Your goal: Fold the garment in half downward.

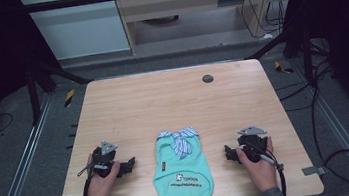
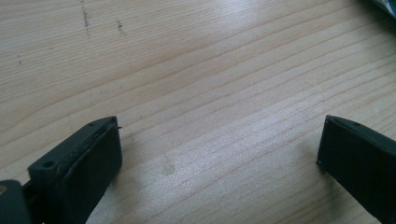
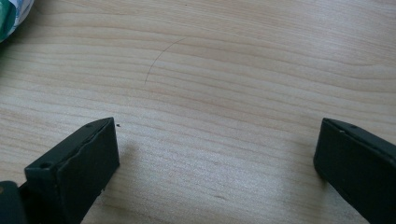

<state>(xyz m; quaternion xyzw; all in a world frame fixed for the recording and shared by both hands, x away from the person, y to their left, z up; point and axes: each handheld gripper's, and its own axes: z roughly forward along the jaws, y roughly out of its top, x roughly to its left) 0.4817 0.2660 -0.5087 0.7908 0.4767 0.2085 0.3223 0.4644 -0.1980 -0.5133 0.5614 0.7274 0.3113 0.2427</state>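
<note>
A small teal pet shirt (image 1: 182, 170) with a blue-and-white striped bow at its collar lies flat near the table's front edge, white print on its back. My left gripper (image 1: 129, 167) rests on the wood to the shirt's left, held by a hand, jaws pointing toward the shirt. In the left gripper view its jaws stand wide apart over bare wood, gripper (image 2: 219, 154) open and empty. My right gripper (image 1: 229, 152) rests to the shirt's right, pointing toward it. Its jaws are also wide apart over bare wood, gripper (image 3: 217, 156) open. A sliver of the shirt (image 3: 11, 16) shows at that view's top left.
The wooden table (image 1: 173, 103) has a small dark round disc (image 1: 207, 79) near its far right. Black frame bars and cables surround the table on the floor. Cables trail from both grippers toward the front edge.
</note>
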